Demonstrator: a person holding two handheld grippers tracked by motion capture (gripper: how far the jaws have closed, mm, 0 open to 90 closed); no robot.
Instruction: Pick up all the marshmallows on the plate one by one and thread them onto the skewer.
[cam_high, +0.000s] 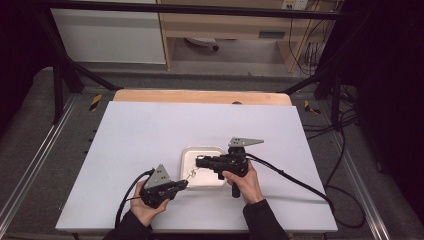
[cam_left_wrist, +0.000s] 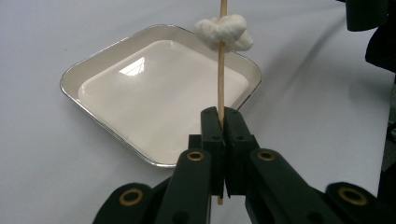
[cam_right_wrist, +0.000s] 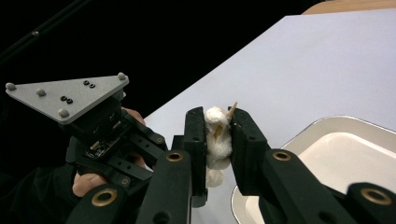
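Note:
My left gripper (cam_left_wrist: 223, 116) is shut on the lower end of a thin wooden skewer (cam_left_wrist: 221, 79), which stands upright over the tray. A white puffy lump (cam_left_wrist: 224, 31) is threaded on the skewer. In the right gripper view, my right gripper (cam_right_wrist: 218, 121) is shut on a white lump (cam_right_wrist: 217, 140) just under the skewer's pointed tip (cam_right_wrist: 232, 108). In the high view the left gripper (cam_high: 184, 184) and right gripper (cam_high: 198, 161) meet at the skewer (cam_high: 191, 173), over the tray's front left corner.
A shallow white tray with a silver rim (cam_left_wrist: 116, 44) lies empty on the white table sheet (cam_high: 150, 130), near the front middle. Cables (cam_high: 295, 182) trail from both grippers. The wooden table edge (cam_high: 200, 96) runs along the back.

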